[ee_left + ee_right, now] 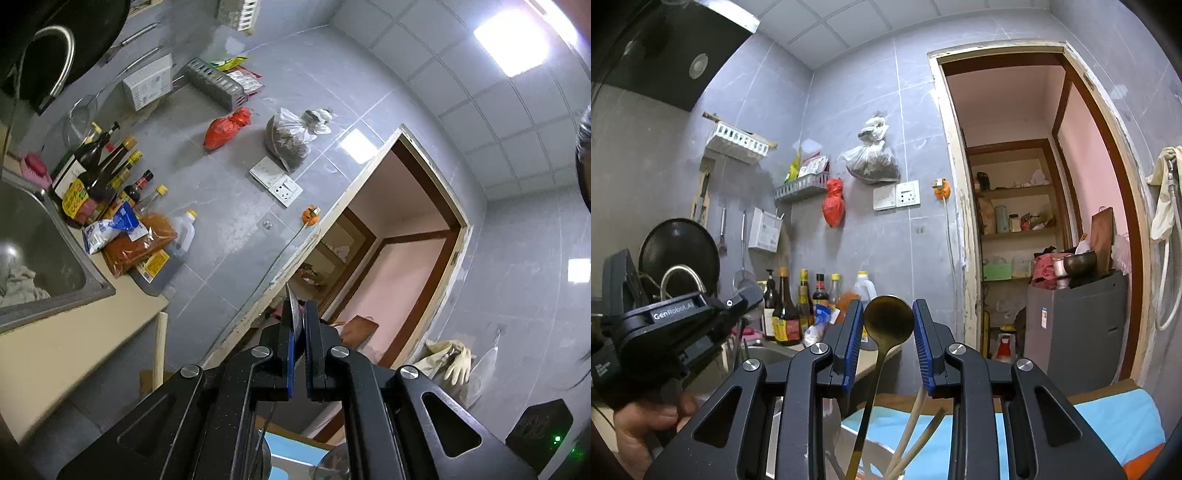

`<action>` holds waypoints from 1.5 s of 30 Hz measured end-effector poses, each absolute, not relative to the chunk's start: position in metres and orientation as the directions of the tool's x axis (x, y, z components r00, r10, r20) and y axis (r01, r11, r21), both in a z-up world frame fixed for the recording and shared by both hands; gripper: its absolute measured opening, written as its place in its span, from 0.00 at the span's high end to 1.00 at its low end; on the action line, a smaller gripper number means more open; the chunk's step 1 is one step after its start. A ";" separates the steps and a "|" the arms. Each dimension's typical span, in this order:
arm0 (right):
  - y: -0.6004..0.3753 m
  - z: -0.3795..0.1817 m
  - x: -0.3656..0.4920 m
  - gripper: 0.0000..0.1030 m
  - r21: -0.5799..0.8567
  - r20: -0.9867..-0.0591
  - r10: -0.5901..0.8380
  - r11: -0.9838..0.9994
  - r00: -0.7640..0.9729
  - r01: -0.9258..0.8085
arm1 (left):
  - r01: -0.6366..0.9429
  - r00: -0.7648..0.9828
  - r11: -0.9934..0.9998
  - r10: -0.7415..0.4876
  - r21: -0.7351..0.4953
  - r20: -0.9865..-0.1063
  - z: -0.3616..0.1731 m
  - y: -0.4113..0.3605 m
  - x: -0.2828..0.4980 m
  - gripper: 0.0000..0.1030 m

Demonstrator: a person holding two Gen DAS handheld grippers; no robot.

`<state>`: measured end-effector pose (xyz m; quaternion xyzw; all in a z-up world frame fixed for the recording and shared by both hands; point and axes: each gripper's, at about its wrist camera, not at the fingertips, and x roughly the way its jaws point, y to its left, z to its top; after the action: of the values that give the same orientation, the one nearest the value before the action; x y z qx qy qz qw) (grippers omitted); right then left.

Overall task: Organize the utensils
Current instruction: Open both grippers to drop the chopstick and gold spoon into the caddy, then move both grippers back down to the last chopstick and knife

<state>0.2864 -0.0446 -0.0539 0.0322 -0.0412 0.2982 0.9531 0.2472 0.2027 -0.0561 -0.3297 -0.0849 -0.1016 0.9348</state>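
Right gripper [888, 332] fingers narrow, spoon [888, 319] upright between them, chopsticks [916, 424] lower down. Left gripper [298, 332] fingers pinch a thin blade [293, 306] (knife, probably). Utensils not yet placed; sorting unfinished.

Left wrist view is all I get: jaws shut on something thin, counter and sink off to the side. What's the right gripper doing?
Observer: The right gripper has its jaws apart, with a gold spoon standing bowl-up between them.
Operator: Gripped?
Observer: Cannot tell; the bowl nearly fills the gap between the pads.
Operator: Anything else near it?
Observer: Chopsticks lean beside the spoon's handle, below the jaws.
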 end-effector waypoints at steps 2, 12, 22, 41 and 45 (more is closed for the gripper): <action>-0.042 -0.054 0.286 0.76 0.031 0.095 0.562 0.824 0.822 -0.566 | 0.240 0.966 0.773 -0.132 -0.588 0.222 -0.058 0.199 0.246 0.98; -0.037 -0.058 0.281 0.75 0.002 0.093 0.560 0.827 0.823 -0.563 | 0.222 0.971 0.792 -0.124 -0.569 0.206 -0.064 0.194 0.241 0.98; -0.042 -0.057 0.277 0.68 0.004 0.047 0.581 0.813 0.812 -0.582 | 0.208 0.978 0.856 -0.191 -0.473 0.085 -0.055 0.181 0.232 0.92; -0.123 -0.004 0.263 0.13 0.123 -0.040 0.536 0.840 0.843 -0.528 | 0.132 0.982 0.949 -0.165 -0.285 -0.096 -0.002 0.111 0.213 0.06; -0.152 0.007 0.257 0.00 0.117 -0.039 0.488 0.869 0.872 -0.481 | 0.103 0.983 0.966 -0.136 -0.237 -0.127 0.003 0.088 0.210 0.04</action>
<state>0.2570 -0.1521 0.0071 0.0520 0.0336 0.2506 0.9661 0.2105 0.0875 0.0034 -0.1153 0.0711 -0.0603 0.9890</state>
